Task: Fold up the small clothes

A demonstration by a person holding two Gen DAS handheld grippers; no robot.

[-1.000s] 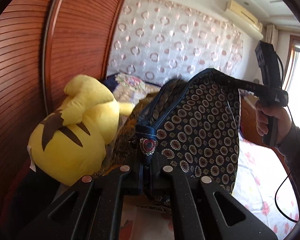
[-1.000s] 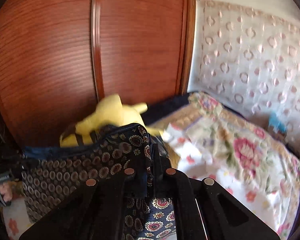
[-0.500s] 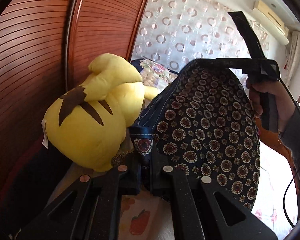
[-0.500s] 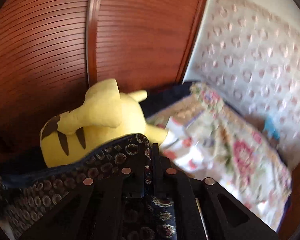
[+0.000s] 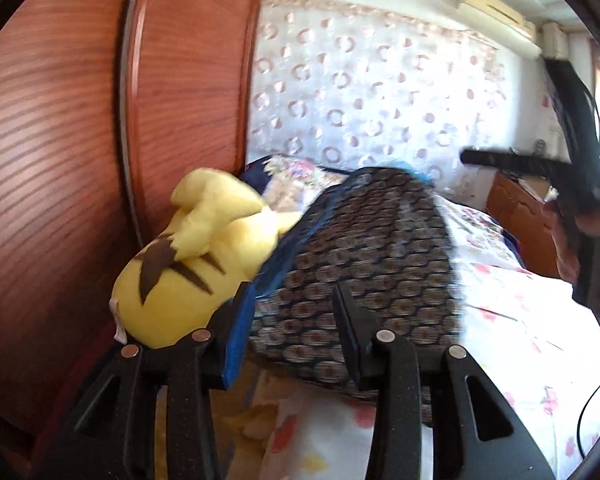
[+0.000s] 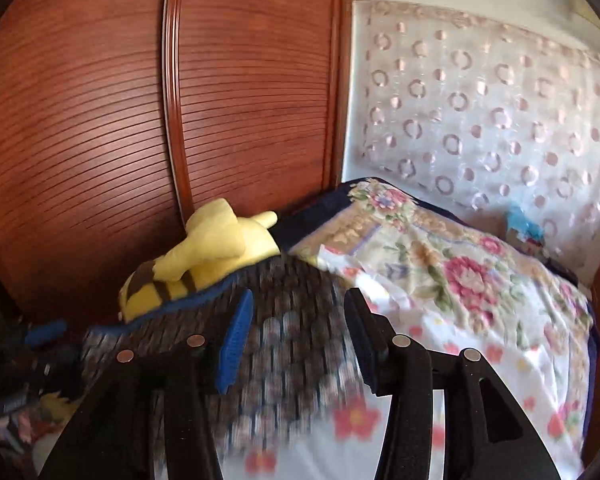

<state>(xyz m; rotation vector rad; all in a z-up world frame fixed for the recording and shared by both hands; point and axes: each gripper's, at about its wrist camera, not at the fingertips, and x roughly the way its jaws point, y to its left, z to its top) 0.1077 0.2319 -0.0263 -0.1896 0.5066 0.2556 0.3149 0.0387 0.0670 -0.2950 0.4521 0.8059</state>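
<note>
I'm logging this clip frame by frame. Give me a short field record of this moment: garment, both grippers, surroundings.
garment: dark patterned cloth, blurred, lying on the floral bedsheet
left gripper: open, jaws apart, holding nothing
right gripper: open, jaws apart, holding nothing
beside garment: yellow plush toy, against the wooden wardrobe
background: ring-patterned curtain
</note>
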